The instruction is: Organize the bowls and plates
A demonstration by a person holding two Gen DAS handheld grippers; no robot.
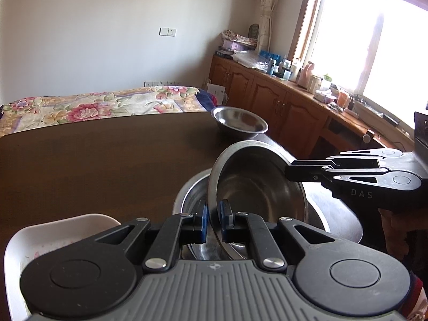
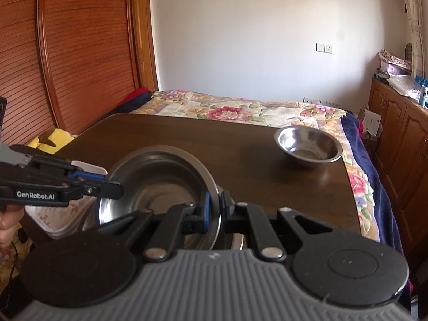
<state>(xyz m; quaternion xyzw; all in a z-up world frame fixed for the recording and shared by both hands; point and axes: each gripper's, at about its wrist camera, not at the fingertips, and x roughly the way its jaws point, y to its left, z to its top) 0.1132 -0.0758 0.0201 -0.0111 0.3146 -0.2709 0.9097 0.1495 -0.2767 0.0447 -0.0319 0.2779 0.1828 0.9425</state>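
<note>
Over the near surface [image 1: 107, 160]: tilted steel bowl [image 1: 254, 184] clamped at opposite rims by left tongs [image 1: 212, 214] and right tongs [image 2: 216, 208], mid-nesting into lower bowl [image 1: 192, 195]; level, lower, release advised.

Dark table [image 2: 214, 144], steel bowls [image 2: 309, 147], perhaps tub [image 1: 67, 230].

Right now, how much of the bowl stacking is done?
Partly done. Both grippers, left and right, clamp the rim of a tilted steel bowl with their jaws, above a larger steel bowl on the table. A small steel bowl remains alone at the far corner.
</note>
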